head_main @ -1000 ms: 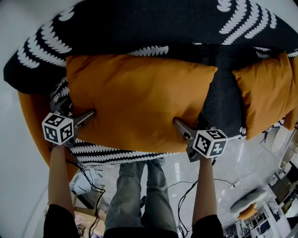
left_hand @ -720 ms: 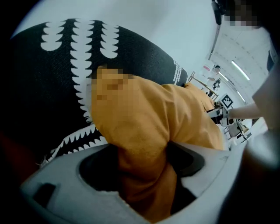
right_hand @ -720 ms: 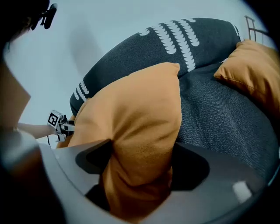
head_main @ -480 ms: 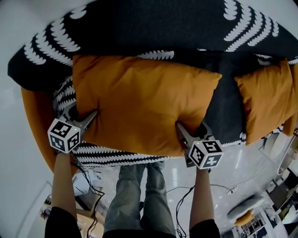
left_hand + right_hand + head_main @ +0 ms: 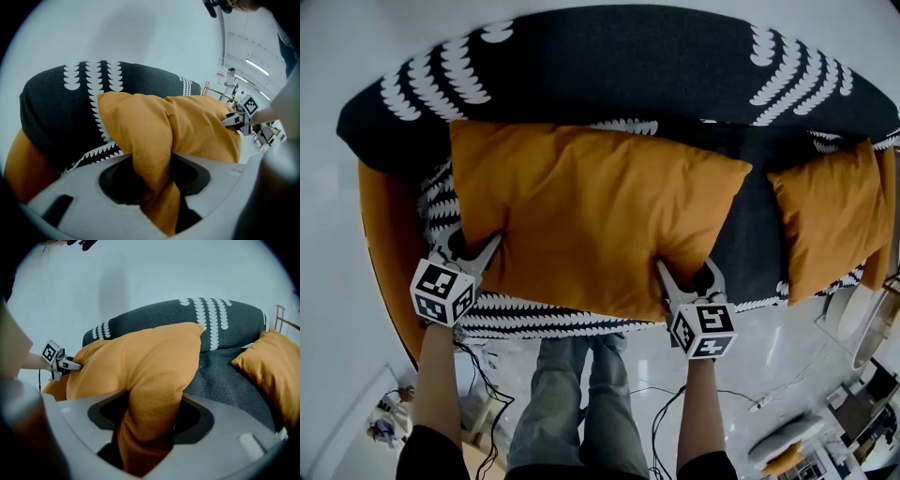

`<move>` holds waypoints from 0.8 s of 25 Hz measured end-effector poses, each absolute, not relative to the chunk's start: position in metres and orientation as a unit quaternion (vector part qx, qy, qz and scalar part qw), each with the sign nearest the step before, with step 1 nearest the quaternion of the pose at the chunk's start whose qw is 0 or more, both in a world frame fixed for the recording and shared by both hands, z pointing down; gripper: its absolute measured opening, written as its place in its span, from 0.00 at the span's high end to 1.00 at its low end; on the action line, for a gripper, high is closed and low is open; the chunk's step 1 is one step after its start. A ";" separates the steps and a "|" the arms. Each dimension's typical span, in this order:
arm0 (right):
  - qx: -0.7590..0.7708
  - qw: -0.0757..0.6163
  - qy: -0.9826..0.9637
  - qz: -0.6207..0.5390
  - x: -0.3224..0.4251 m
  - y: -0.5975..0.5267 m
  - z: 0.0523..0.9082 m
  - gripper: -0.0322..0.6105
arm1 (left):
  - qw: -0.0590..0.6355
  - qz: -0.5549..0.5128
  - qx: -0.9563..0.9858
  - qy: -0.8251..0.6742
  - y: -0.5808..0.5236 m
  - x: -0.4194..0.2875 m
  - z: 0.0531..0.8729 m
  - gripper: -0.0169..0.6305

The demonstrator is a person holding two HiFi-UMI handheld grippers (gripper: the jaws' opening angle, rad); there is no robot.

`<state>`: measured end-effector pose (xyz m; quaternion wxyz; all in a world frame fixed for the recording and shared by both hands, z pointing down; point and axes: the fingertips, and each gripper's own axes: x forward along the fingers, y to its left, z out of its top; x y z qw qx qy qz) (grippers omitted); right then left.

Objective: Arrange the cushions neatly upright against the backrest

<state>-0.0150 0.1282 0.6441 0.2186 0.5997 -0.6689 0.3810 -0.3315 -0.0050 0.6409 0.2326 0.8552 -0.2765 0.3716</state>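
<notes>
Closing on the near edge of the big cushion [image 5: 591, 225], the left claw [image 5: 476, 251] and the right claw [image 5: 686, 274] each have a fold of orange fabric bunched between the jaws, 1 at each front corner, and the pads already pinch it. The cushion lies broad side up across the sofa seat [image 5: 757, 239], with its far edge at the foot of the backrest [image 5: 619, 66]. It is not yet standing, so this looks like the grip before the lift. A 2nd, smaller cushion [image 5: 830, 225] sits at the right end of the sofa, well apart from the first. Whether it leans properly against the backrest I cannot tell. By my reading, little of the task is done, and both cushions may need setting upright.
</notes>
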 end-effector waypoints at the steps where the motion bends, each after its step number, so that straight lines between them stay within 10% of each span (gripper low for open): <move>1: 0.600 0.220 -0.672 0.374 -0.016 0.125 0.640 0.46 | 0.229 0.370 0.855 -0.281 -0.006 -0.333 0.637 0.68; 20: 0.576 0.200 -0.757 0.235 -0.081 -0.025 0.501 0.47 | 0.168 0.289 0.850 -0.407 -0.087 -0.419 0.491 0.68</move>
